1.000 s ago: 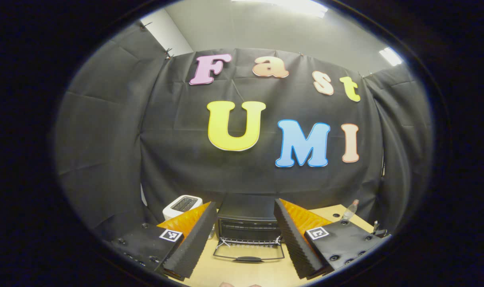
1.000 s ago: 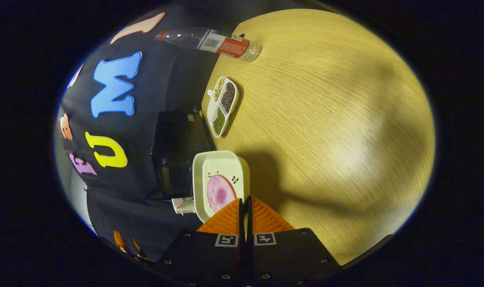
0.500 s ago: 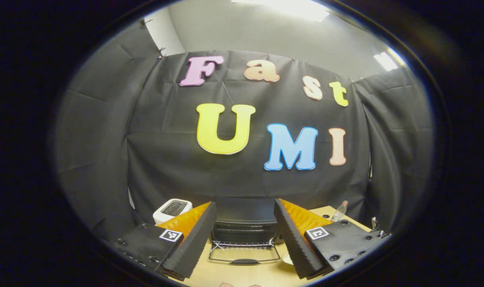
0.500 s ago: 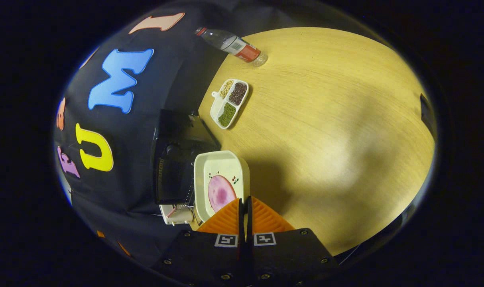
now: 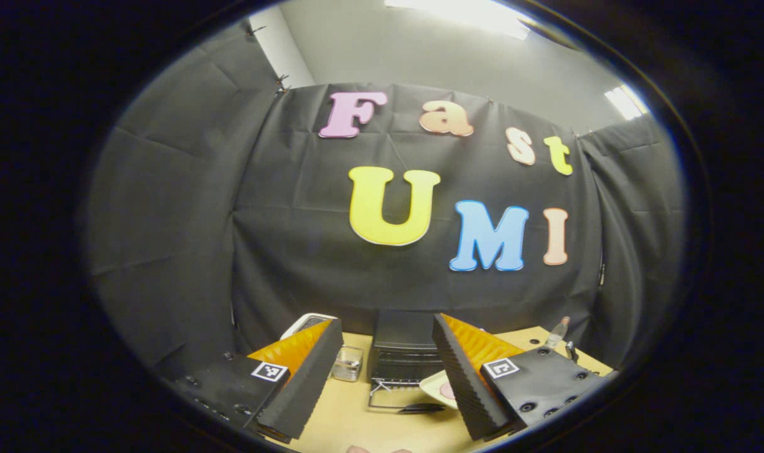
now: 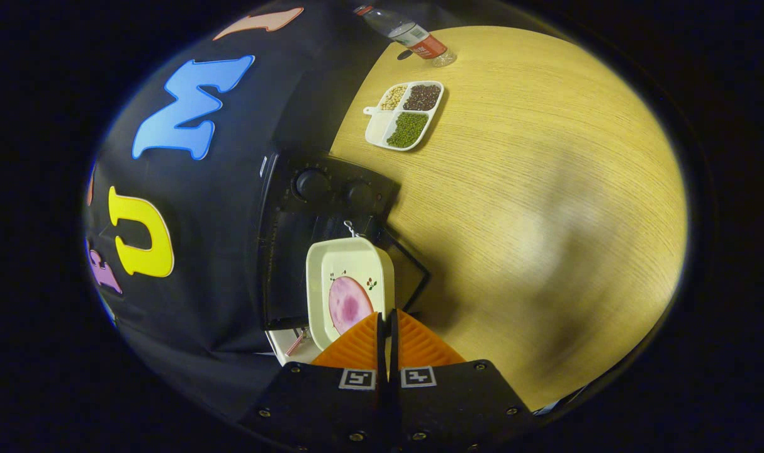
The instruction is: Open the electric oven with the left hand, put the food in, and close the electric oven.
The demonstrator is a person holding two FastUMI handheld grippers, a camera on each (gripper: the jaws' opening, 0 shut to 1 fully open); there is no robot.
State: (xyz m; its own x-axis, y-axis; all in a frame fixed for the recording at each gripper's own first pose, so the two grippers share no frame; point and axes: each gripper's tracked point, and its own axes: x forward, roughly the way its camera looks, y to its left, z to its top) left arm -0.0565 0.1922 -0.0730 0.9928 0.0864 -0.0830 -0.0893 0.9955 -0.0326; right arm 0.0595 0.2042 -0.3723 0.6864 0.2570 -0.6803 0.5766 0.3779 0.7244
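Now the right gripper (image 6: 386, 327) has its fingers pressed together on the near rim of the white dish (image 6: 349, 286), which carries a flat pink slice of food (image 6: 349, 305). Dish sits at 12 o'clock off the fingertips, held above the lowered oven door (image 6: 407, 270), with the black electric oven (image 6: 306, 233) at about 11 o'clock and its two knobs facing the camera.

Handling, as judged: dish looks rigid glazed ceramic or hard plastic, smooth, probably slick at the rim and breakable if knocked on the oven frame. The pinch is on one edge only, so the far end will want to droop; a level carry matters. The slice looks soft and light, free to slide if the dish tips. The rim is the only sensible hold.

Left gripper (image 5: 387, 371) has its fingers spread wide and holds nothing. From its view the oven (image 5: 402, 352) lies at 12 o'clock between the fingers, door down, dish edge (image 5: 438, 387) toward 2 o'clock.

Against half a second ago: the dish has swung over the door, the oven front now faces the right gripper view, the divided bean tray (image 6: 406, 114) and bottle (image 6: 413, 34) have slid toward 12 o'clock. The left gripper has backed away; the oven looks smaller.
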